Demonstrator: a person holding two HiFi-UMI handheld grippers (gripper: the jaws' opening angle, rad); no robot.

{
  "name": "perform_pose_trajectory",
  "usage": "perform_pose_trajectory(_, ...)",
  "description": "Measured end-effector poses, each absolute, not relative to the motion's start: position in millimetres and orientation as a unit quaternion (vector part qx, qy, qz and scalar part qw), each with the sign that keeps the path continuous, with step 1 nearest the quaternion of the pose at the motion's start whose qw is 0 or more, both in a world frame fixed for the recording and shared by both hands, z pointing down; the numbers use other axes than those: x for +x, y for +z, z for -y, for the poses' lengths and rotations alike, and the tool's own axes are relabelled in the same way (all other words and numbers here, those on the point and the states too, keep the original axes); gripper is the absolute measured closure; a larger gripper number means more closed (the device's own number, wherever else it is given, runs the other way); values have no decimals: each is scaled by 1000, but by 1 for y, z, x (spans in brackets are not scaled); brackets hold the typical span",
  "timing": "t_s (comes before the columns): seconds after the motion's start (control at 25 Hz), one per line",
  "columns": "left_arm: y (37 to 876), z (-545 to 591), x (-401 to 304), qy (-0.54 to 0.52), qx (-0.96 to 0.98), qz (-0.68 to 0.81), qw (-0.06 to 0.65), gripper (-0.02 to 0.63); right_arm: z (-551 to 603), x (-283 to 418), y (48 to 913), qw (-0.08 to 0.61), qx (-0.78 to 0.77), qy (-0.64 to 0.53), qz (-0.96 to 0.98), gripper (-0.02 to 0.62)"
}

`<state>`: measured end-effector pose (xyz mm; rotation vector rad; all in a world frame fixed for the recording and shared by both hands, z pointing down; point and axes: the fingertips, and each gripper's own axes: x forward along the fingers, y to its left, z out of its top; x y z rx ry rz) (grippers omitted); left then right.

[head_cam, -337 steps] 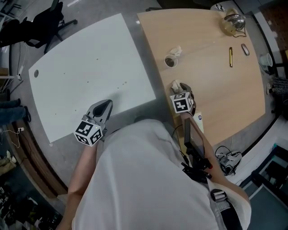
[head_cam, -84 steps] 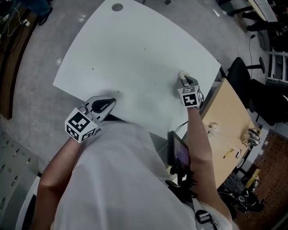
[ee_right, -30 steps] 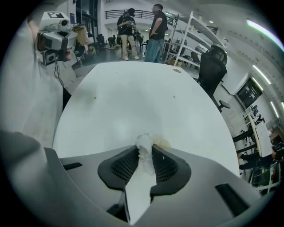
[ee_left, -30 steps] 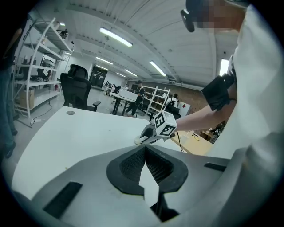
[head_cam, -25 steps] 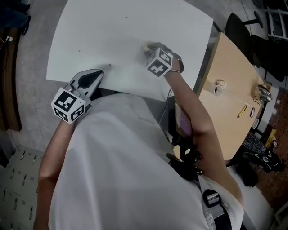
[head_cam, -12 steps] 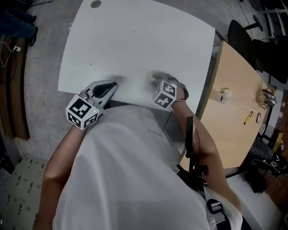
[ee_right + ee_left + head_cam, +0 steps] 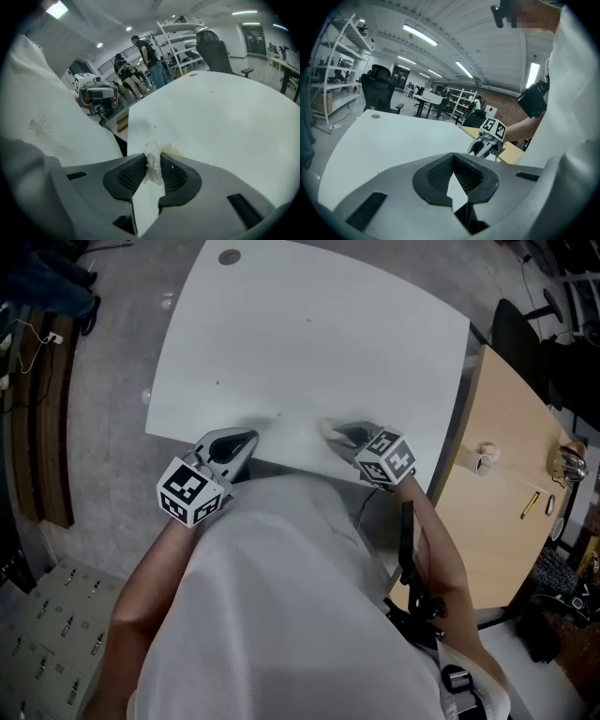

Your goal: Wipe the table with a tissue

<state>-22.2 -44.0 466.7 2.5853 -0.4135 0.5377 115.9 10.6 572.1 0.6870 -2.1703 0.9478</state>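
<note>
Tissue, crumpled white paper point(image 7: 152, 165), pinched tight in right gripper point(image 7: 337, 432), pulled back from mid-surface to near edge of white rectangular table point(image 7: 309, 334). Left gripper point(image 7: 242, 441) unmoved at same edge, jaws together, empty.

Your head camera looks steeply down over your shoulders; the white counter point(image 7: 309, 343) fills 12 o'clock. Each tongs camera sits close behind its own jaws, skimming low across that same counter. The left tongs point(image 7: 249, 438) view shows the right tongs point(image 7: 334, 430) toward 4 o'clock; the right's shows the left at 10 o'clock.
</note>
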Motion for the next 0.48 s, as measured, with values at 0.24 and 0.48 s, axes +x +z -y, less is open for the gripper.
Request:
perform_pose_trajectory(0.24, 480, 37, -55, 211, 927, 191, 245, 598, 22, 73, 565, 314, 237, 292, 872, 502)
perform_pose_trajectory(0.48, 482, 22, -63, 209, 916, 230, 255, 600, 48, 52, 565, 345, 195, 223, 891, 502)
